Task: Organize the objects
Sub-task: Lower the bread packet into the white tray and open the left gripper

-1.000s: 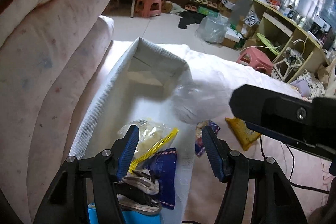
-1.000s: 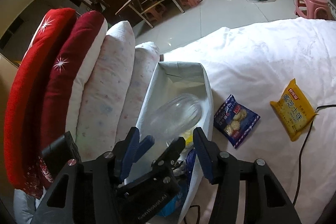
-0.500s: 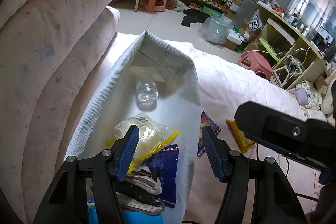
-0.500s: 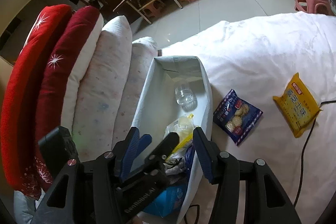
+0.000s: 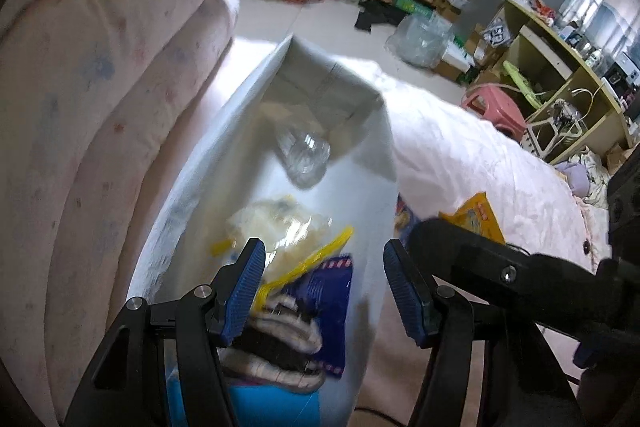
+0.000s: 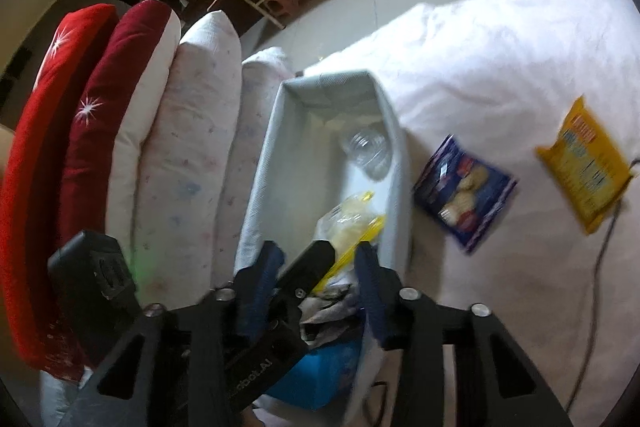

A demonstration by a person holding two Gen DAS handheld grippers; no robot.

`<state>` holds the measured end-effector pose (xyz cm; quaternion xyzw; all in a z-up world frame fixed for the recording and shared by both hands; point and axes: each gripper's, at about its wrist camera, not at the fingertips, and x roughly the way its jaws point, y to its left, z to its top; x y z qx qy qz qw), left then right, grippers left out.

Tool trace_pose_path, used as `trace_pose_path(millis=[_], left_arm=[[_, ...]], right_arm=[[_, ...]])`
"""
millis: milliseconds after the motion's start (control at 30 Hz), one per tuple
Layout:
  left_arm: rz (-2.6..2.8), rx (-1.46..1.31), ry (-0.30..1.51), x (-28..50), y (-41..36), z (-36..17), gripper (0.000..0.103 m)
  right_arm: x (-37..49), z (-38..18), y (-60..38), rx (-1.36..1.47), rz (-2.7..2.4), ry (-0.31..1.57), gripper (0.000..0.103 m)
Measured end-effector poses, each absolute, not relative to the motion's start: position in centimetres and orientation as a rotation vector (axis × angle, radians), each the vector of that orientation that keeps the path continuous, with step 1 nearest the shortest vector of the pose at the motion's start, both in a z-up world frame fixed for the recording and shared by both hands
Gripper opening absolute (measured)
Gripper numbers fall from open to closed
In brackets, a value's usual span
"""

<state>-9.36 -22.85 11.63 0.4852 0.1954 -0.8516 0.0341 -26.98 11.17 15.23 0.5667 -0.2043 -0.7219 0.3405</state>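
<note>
A white fabric bin (image 5: 192,187) (image 6: 328,77) lies on the bed against the pillows. A clear plastic bottle (image 5: 304,155) (image 6: 368,151) lies on its side in the bin's far half. Nearer in the bin are a clear bag with a yellow zip (image 5: 280,227), a blue packet (image 5: 324,295) and striped cloth (image 5: 280,331). My left gripper (image 5: 324,255) hangs open over the bin's near end, holding nothing. My right gripper (image 6: 318,259) is above the same end, its jaws closing with nothing between the pads. A blue biscuit packet (image 6: 464,191) and a yellow packet (image 6: 584,163) lie on the sheet.
Pale pillows (image 6: 188,131) and red pillows (image 6: 40,131) stand along the bin's left side. A dark cable (image 6: 600,255) runs over the sheet on the right. Beyond the bed are pink stools (image 5: 496,107), shelves and a table on a tiled floor.
The bottle, blurred above the bin a second ago, now lies inside it. The right jaws have narrowed and that gripper has sunk a little. The left gripper has stayed in place.
</note>
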Motion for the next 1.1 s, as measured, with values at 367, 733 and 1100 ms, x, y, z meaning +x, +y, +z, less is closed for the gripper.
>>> trace_pose_path(millis=[367, 733, 1100], left_arm=[[-2.403, 1.779, 0.689, -10.2, -24.2, 6.1, 0.026], [-2.486, 1.661, 0.857, -11.5, -24.7, 6.0, 0.028], [-2.814, 1.536, 0.64, -11.7, -17.2, 10.0, 0.039]], right_arm=[[-28.0, 8.8, 4.6, 1.862, -1.688, -0.309, 0.036], [-30.8, 9.3, 4.7, 1.689, -1.876, -0.278, 0.036], [-29.3, 14.5, 13.2, 1.54, -2.009, -0.321, 0.044]])
